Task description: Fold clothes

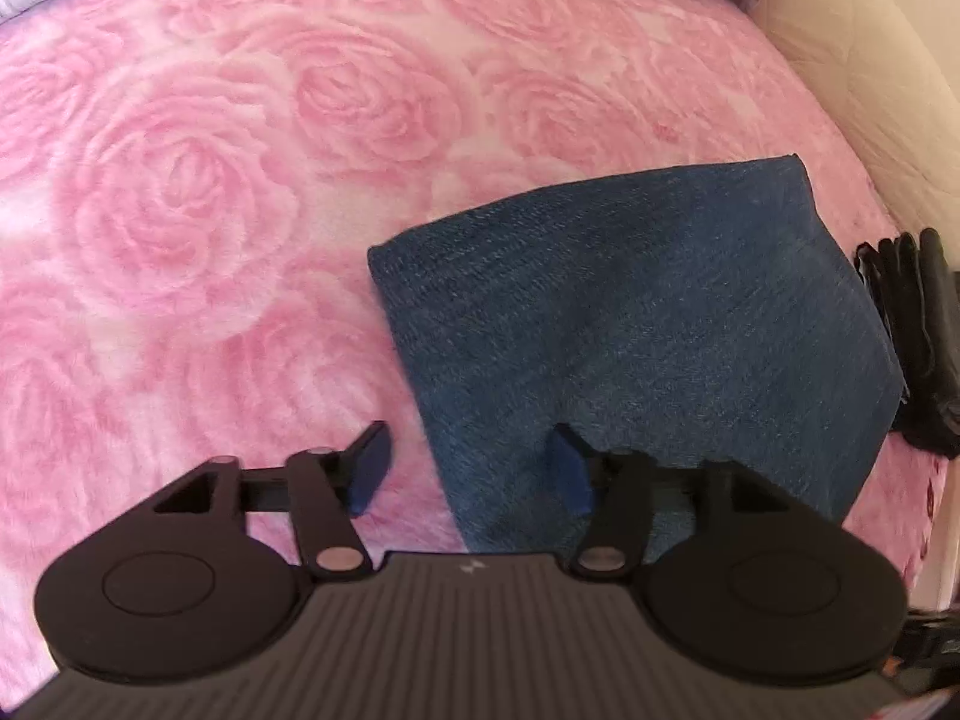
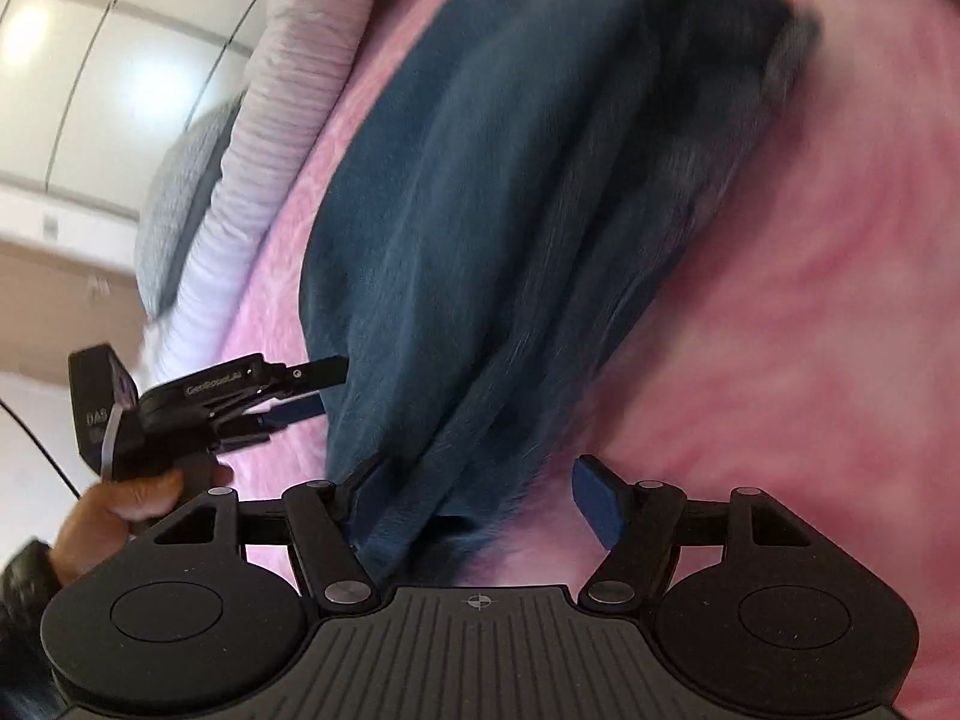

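Note:
Folded blue jeans (image 1: 648,324) lie on the pink rose-pattern blanket (image 1: 210,210). My left gripper (image 1: 468,468) is open, hovering over the jeans' near left edge, empty. In the right wrist view the jeans (image 2: 480,210) look blurred. My right gripper (image 2: 480,504) is open, its jaws on either side of the jeans' near end, not closed on it. The left gripper also shows in the right wrist view (image 2: 300,396), at the jeans' left edge, held by a hand.
A black folded item (image 1: 918,348) lies right of the jeans near the bed's edge. Striped and pale bedding (image 2: 270,138) is piled along the bed's far side. A cream wall (image 1: 870,72) borders the bed on the right.

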Tool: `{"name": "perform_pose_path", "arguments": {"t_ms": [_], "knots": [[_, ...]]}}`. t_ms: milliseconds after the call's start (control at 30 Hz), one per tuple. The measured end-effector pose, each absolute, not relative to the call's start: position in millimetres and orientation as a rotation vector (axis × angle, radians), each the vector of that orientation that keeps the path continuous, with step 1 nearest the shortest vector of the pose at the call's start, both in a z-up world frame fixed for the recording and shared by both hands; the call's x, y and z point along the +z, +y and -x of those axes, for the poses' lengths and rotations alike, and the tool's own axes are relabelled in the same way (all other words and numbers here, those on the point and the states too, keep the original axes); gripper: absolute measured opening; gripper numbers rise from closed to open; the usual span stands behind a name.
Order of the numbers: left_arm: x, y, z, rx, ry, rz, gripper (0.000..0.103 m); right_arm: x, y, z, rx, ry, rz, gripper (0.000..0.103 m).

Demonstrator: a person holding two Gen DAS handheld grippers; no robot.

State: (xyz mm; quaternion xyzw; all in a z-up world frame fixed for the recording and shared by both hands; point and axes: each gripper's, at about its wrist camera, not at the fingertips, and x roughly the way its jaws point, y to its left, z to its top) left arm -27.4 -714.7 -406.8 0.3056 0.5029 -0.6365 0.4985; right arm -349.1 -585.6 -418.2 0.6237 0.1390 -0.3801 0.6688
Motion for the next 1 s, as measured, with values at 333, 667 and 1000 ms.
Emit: {"name": "perform_pose_path", "arguments": {"t_ms": [333,667,1000], "knots": [[-408,-708,26,-1.697,1.221,-0.673,0.022,-433,-586,319,-1.023,0.058,-1.466,0.045],[-363,-586,69,-1.693,1.257,-0.618,0.011,-361,-594,376,-0.790,0.451,-1.361,0.031],[-359,-428,133,-1.677,1.446,-0.744,0.010,-348,-501,425,-0.722,0.797,-1.331,0.029]]}}
